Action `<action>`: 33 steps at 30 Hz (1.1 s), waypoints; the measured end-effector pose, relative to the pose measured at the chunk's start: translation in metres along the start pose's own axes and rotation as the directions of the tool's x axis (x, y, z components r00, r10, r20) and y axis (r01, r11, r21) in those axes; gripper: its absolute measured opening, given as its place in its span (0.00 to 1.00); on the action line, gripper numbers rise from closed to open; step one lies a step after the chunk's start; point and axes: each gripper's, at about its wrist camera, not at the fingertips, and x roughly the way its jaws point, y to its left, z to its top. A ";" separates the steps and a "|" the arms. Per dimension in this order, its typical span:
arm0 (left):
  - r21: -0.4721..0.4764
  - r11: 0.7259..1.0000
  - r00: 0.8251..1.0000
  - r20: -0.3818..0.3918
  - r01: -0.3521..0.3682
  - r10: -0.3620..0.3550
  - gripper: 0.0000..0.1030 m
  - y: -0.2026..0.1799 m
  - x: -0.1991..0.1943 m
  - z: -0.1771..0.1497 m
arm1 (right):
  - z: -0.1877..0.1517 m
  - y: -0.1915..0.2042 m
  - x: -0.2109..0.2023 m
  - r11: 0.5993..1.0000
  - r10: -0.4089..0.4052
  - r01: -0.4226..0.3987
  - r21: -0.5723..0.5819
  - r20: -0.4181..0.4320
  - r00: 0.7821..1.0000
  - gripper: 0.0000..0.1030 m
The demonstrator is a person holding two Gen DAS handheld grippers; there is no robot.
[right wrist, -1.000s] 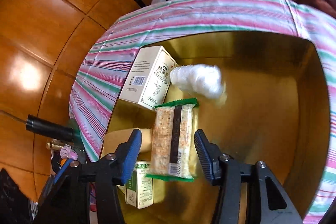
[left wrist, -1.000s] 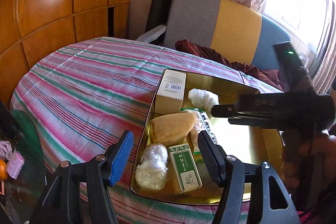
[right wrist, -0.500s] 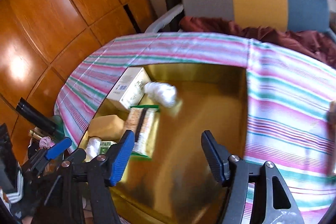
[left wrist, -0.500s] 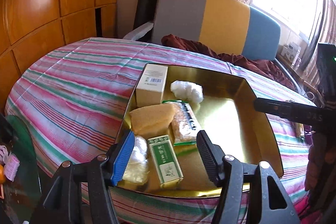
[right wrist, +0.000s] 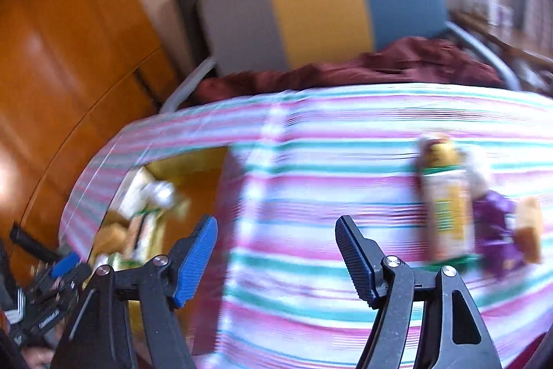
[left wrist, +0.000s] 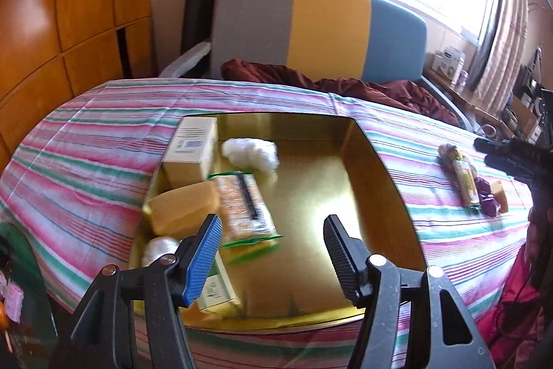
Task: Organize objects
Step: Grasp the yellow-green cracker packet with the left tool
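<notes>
Right claw wide, empty, over striped cloth; snack packets just right.

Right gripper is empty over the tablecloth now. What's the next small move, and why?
Probably carry the right gripper further right and lower it over the yellow-green snack packet. Its jaws have just been opening with nothing between them, and a few items still lie on the striped tablecloth, outside the gold tray.
</notes>
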 end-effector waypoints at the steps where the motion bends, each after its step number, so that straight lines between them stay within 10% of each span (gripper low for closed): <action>1: 0.009 1.000 1.000 -0.003 0.014 -0.014 0.60 -0.005 0.001 0.002 | 0.003 -0.014 -0.007 0.999 -0.021 0.020 0.030 0.020 1.000 0.70; 10: 0.169 0.971 0.985 -0.019 0.171 -0.170 0.60 -0.088 0.007 0.018 | 0.007 -0.164 -0.073 0.878 -0.309 0.208 0.430 0.179 0.934 0.77; 15: 0.254 0.929 0.963 -0.090 0.269 -0.254 0.60 -0.150 0.021 0.022 | -0.010 -0.210 -0.091 0.770 -0.323 0.110 0.629 0.235 0.917 0.78; 33: 0.268 0.875 0.893 -0.327 0.402 -0.310 0.66 -0.298 0.115 0.023 | -0.017 -0.214 -0.081 0.767 -0.199 -0.005 0.641 0.245 0.949 0.82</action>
